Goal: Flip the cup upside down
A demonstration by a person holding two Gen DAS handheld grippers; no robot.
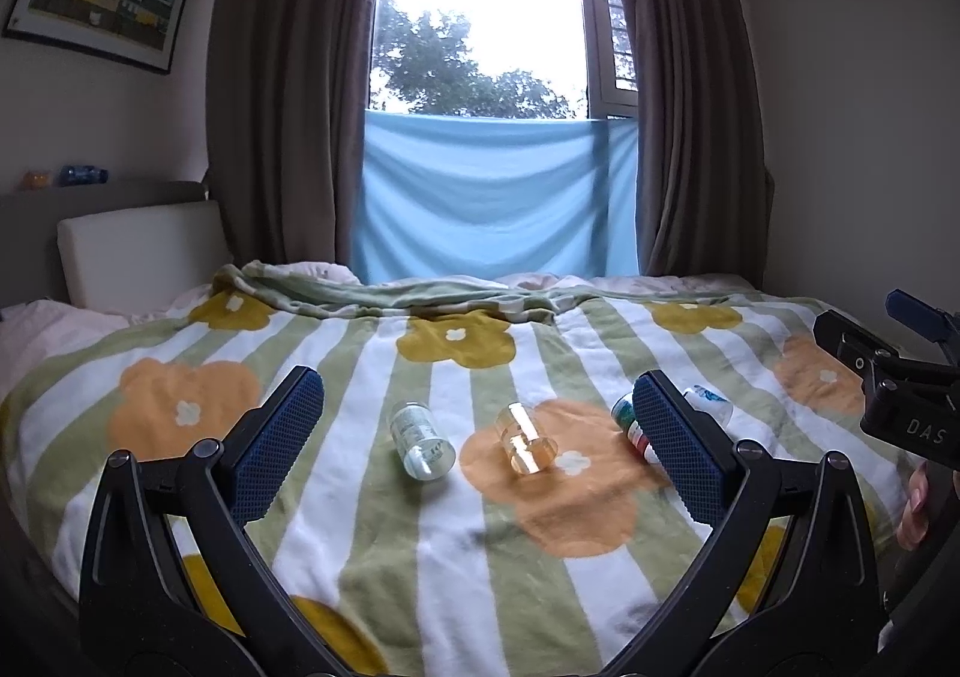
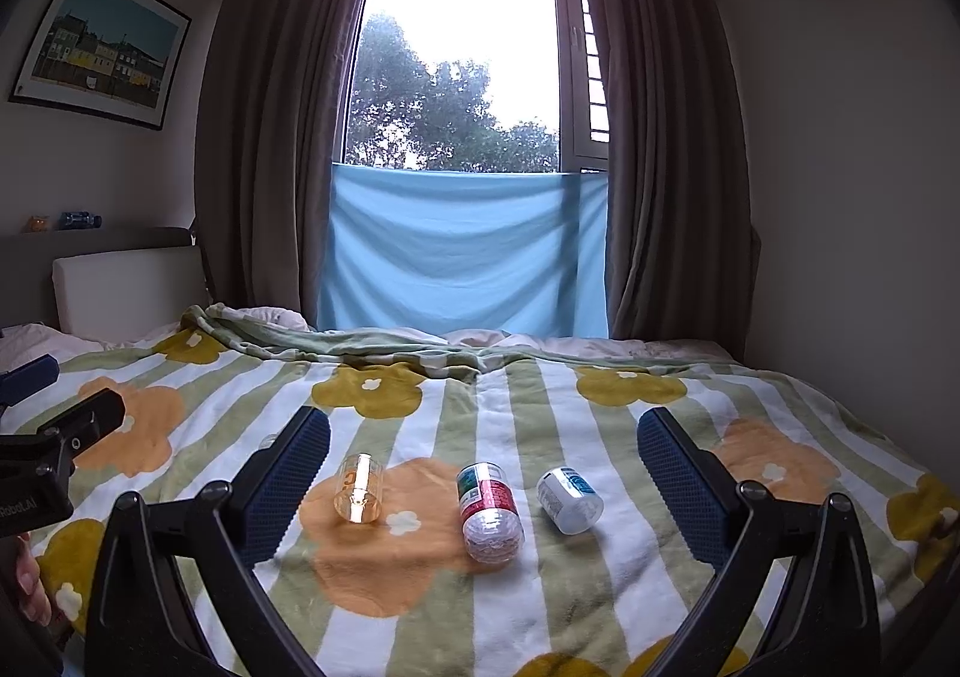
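Note:
Several small cups lie on their sides on a flowered, striped blanket. In the left wrist view a clear cup with a pale label lies left of an amber see-through cup; a red-and-green labelled cup and a white cup are partly hidden behind the right finger. My left gripper is open, hovering short of them. In the right wrist view the amber cup, red-and-green cup and white cup lie in a row between the open fingers of my right gripper.
The bed fills the foreground, with a rumpled blanket fold at its far side. Behind it are brown curtains, a window and a hanging blue cloth. A white headboard cushion stands at the left. Each gripper's body shows at the other view's edge.

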